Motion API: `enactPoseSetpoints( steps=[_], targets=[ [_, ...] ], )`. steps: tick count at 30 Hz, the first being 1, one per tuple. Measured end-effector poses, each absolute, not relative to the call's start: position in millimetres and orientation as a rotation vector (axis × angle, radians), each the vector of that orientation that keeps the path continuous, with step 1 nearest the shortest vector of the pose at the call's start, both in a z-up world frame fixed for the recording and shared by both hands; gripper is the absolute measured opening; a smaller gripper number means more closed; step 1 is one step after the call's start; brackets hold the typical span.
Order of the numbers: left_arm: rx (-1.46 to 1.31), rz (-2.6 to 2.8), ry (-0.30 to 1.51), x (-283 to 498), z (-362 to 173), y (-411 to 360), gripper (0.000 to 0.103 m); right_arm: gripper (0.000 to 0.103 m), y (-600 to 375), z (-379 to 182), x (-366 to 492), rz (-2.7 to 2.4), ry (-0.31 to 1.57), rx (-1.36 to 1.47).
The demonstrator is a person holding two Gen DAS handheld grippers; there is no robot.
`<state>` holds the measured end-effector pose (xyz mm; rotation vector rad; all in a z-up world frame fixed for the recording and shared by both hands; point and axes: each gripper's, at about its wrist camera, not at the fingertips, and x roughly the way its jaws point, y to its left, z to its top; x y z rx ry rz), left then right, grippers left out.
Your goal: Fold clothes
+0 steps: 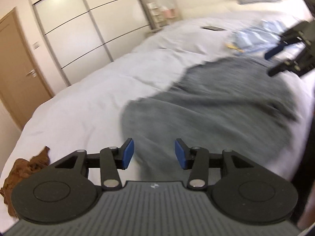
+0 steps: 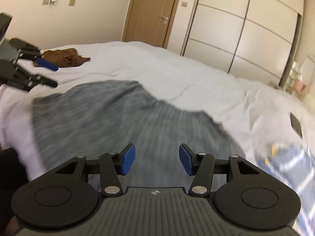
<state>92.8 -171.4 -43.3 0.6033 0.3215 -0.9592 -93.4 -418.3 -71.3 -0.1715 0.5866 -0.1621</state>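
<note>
Between folds, probably near the start: grey garment [image 1: 206, 106] spread loosely on the white bed [image 1: 94, 90], not yet neatly folded. Left gripper [image 1: 154, 153] and right gripper [image 2: 157, 159] both above the garment, jaws wide apart, holding nothing. Next, likely: lower onto an edge of the garment, pinch, lift across.

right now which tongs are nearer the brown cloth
Left. The left tongs hover right beside the brown cloth; the right tongs are across the grey garment, well away from it.
</note>
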Motion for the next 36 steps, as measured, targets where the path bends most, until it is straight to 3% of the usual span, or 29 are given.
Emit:
enactPoseSetpoints(
  steps=[8, 16, 19, 20, 21, 22, 23, 25, 32, 34, 36],
  targets=[
    [0.424, -1.008, 0.558, 240, -40, -255, 0.047, 0.052, -511, -78, 26, -0.209, 0.650, -0.125],
    [0.315, -1.023, 0.843, 340, -92, -313, 0.046, 0.053, -613, -107, 109, -0.181, 0.792, 0.016],
    [0.279, -1.067, 0.886, 349, -101, -316, 0.039, 0.052, -632, -122, 121, -0.130, 0.835, 0.093],
    [0.266, -1.082, 0.891, 351, -102, -316, 0.029, 0.051, -638, -127, 125, -0.113, 0.849, 0.118],
    [0.271, -1.095, 0.883, 348, -102, -317, 0.016, 0.039, -641, -130, 128, -0.098, 0.859, 0.139],
    [0.278, -1.106, 0.873, 345, -101, -318, 0.011, 0.011, -643, -131, 129, -0.086, 0.866, 0.154],
    [0.285, -1.118, 0.863, 343, -99, -318, 0.007, 0.004, -644, -132, 131, -0.073, 0.874, 0.170],
    [0.307, -1.125, 0.825, 337, -96, -320, 0.005, 0.003, -646, -123, 134, -0.087, 0.838, 0.131],
    [0.412, -1.075, 0.744, 325, -100, -334, 0.006, 0.004, -641, -123, 143, -0.136, 0.833, 0.040],
    [0.376, -1.047, 0.756, 326, -99, -326, 0.013, 0.030, -634, -122, 133, -0.173, 0.824, -0.004],
    [0.348, -1.013, 0.754, 325, -94, -314, 0.021, 0.031, -629, -110, 112, -0.218, 0.773, -0.013]
  ],
)
